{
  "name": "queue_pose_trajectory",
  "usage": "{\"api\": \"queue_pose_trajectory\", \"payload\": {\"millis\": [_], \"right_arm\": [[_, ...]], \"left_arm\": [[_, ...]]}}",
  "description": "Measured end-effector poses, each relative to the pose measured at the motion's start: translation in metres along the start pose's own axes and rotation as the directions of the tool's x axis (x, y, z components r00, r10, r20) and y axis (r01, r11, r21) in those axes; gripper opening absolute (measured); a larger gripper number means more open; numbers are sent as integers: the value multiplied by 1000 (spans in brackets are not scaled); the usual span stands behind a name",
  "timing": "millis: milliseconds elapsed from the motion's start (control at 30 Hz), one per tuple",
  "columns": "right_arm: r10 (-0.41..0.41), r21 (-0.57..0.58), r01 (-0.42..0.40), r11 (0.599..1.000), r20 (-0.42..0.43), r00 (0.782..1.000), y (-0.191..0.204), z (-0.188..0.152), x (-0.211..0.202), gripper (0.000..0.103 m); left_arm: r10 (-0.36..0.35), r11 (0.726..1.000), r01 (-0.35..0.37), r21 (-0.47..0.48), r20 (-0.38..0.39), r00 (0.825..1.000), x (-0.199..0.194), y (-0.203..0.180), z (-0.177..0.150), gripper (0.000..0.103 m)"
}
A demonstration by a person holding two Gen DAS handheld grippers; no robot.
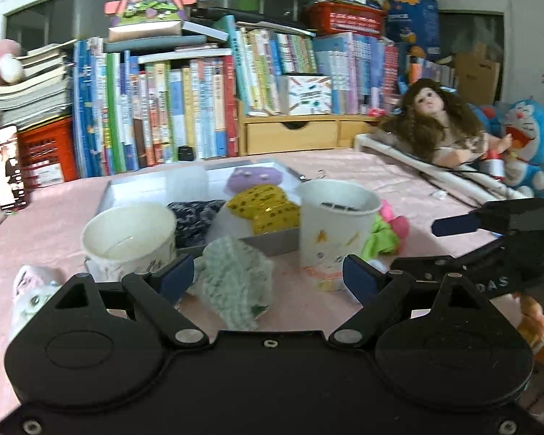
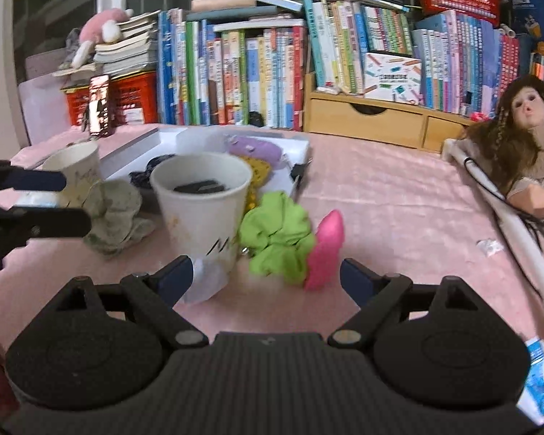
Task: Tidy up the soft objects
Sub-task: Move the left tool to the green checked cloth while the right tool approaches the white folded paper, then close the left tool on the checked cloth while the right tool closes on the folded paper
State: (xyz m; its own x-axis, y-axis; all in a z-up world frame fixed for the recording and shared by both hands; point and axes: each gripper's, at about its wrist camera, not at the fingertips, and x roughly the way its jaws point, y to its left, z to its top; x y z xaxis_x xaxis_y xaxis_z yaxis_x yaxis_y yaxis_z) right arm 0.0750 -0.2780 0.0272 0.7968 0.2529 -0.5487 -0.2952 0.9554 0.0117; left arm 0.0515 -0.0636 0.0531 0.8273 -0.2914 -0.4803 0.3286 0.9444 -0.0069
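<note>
While the left gripper (image 1: 268, 277) hangs low over the pink tablecloth (image 1: 362, 170) with its jaws spread wide and nothing between them, its own camera shows a crumpled pale-green cloth (image 1: 235, 282) lying straight ahead, just beyond the fingertips and roughly centred in the gap, slumped in a heap with no clear long axis. Behind it sits the shallow grey tray (image 1: 272, 244), already holding a dark knitted piece (image 1: 196, 217), a yellow spotted item (image 1: 264, 206) and a purple one (image 1: 254, 181); a paper cup (image 1: 130, 239) stands to the left of the cloth and a taller decorated cup (image 1: 335, 232) to the right. From the right wrist camera, the right gripper (image 2: 266, 277) is likewise wide open and empty, and a bright green scrunchie (image 2: 275, 235) lies directly ahead between its fingertips, touching a pink soft piece (image 2: 326, 250) on its right side, whose long axis runs away from the camera. The taller cup stands just left of the scrunchie. By my reading (each heap faces its own tool), the left is nearer the pale cloth and the right nearer the green and pink pair, so each needs a short forward reach.
</note>
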Motion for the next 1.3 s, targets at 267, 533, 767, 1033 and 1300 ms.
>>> {"api": "queue_pose_trajectory", "payload": {"millis": [267,533,767,1033,1300], "right_arm": [[17,-42,-17,999,-7,1000,15,-11,8,93],[27,-117,-28,993,-8,1000,37,-16,15,91],[31,-152,-33,988,-11,999,49,-17,19,86],[31,-147,-34,989,-23,999,51,-16,24,80],[38,-139,-41,989,-25,999,50,-15,25,73]], "left_arm": [[56,998,-56,-18,-17,998,19,-4,-17,83],[86,995,-88,-42,-34,996,36,-3,-21,76],[98,994,-100,-52,-45,994,46,-1,-22,72],[107,993,-109,-53,-50,993,52,1,-22,68],[120,991,-123,-51,-52,991,55,2,-21,62]]}}
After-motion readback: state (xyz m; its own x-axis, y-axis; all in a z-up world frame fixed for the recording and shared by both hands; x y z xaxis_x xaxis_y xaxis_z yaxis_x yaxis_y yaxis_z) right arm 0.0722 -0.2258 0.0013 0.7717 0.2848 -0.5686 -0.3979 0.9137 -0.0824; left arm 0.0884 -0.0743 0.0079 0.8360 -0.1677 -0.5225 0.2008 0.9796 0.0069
